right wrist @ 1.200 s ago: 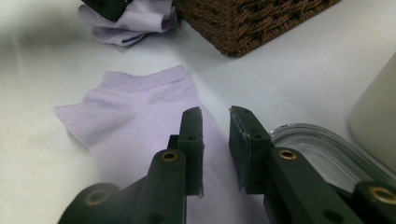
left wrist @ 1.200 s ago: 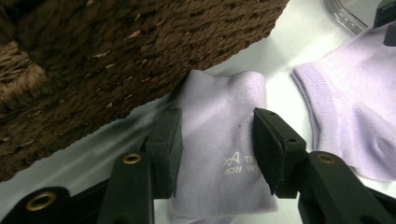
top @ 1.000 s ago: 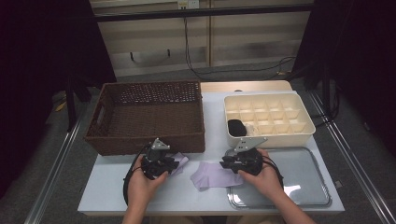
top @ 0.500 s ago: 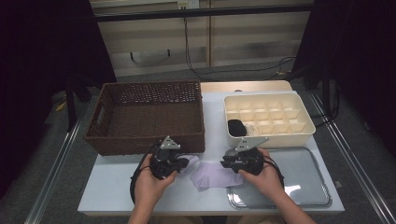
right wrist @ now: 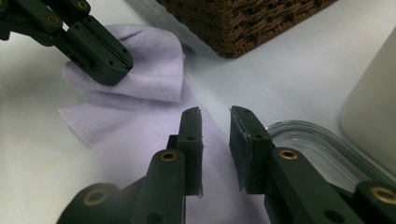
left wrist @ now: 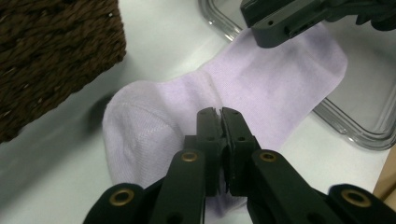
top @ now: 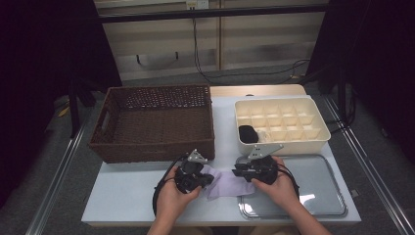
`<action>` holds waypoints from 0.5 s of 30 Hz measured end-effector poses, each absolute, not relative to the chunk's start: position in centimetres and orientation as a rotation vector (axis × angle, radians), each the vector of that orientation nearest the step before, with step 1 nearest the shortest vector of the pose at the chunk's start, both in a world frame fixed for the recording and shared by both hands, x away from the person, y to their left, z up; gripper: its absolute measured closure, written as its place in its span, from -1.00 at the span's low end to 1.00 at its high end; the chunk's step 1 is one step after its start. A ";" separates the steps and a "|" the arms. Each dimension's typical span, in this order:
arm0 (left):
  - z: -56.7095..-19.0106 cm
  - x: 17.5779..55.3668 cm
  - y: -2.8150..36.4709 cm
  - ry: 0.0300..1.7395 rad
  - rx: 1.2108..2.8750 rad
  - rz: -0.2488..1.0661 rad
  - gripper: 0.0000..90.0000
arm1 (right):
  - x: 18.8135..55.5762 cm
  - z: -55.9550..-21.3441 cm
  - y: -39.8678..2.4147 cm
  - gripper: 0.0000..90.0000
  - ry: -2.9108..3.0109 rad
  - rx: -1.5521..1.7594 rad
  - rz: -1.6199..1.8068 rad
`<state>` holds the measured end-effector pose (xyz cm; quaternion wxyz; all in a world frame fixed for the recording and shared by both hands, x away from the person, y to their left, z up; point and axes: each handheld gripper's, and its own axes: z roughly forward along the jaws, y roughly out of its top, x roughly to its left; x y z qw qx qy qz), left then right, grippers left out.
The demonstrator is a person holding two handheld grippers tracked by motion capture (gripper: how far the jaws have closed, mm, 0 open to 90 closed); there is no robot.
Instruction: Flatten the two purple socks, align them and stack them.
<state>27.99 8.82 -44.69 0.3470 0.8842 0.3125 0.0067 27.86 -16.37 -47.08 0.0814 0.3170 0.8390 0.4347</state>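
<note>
High view: no brand, label or writing can be read on anything here. Counted, there is one table (top: 132, 193), one wicker basket (top: 155, 122) at its ten o'clock, one cream divider box (top: 280, 123) at two o'clock, one metal tray (top: 318, 188) at four o'clock, and one lilac sock (top: 226, 183) at six o'clock, lying flat on the table between the basket and the tray, its right end over the tray's rim. One dark bundle (top: 247, 133) sits in the box's near-left compartment. Two hands come in from six o'clock. The left gripper (top: 204, 179) rests on the sock's left end, the right gripper (top: 238, 173) on its right end.

Left gripper view: no writing can be read. The gripper's own two jaws rise from six o'clock, pressed together with a fold of the sock (left wrist: 196, 107) pinched between their tips. One corner of the basket (left wrist: 51, 51) fills ten o'clock, and the tray's rim (left wrist: 355, 133) curves through three o'clock. The right gripper (left wrist: 289, 21) sits at one o'clock on the sock's far end.

Right gripper view: again nothing legible. Its own two jaws stand a narrow gap apart, the sock (right wrist: 140, 126) beneath them; whether they hold the cloth I cannot tell. The left gripper (right wrist: 100, 53) at ten o'clock clamps a raised fold. The basket (right wrist: 243, 21) lies at twelve o'clock, the tray (right wrist: 308, 140) at four, the box wall (right wrist: 373, 102) at three.
</note>
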 end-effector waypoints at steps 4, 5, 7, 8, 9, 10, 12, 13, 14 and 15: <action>-44.2 27.9 8.8 0.807 2.264 0.048 0.93 | 27.8 -47.0 -16.1 0.65 2.513 0.947 1.298; -44.2 28.0 8.7 0.805 2.266 0.053 0.93 | 27.8 -47.0 -16.1 0.65 2.513 0.947 1.300; -44.3 28.0 8.6 0.806 2.260 0.047 0.91 | 27.8 -47.0 -16.1 0.65 2.511 0.946 1.301; -44.5 28.0 8.5 0.807 2.278 0.027 0.89 | 27.8 -47.0 -16.2 0.65 2.511 0.943 1.301; -44.7 28.1 8.4 0.798 2.295 0.020 0.85 | 27.8 -47.0 -16.2 0.65 2.512 0.948 1.298; -44.9 28.0 8.3 0.805 2.287 0.023 0.79 | 27.8 -47.0 -16.2 0.65 2.511 0.951 1.299; -44.8 28.2 8.5 0.830 2.268 0.021 0.57 | 27.8 -47.0 -16.3 0.65 2.511 0.943 1.301; -44.7 28.2 8.6 0.831 2.258 0.034 0.56 | 27.8 -47.0 -16.3 0.65 2.512 0.945 1.299; -44.4 28.2 8.8 0.832 2.250 0.045 0.51 | 27.8 -47.0 -16.3 0.65 2.512 0.948 1.299; -44.2 28.3 9.0 0.831 2.239 0.061 0.44 | 27.8 -47.0 -16.2 0.65 2.512 0.949 1.301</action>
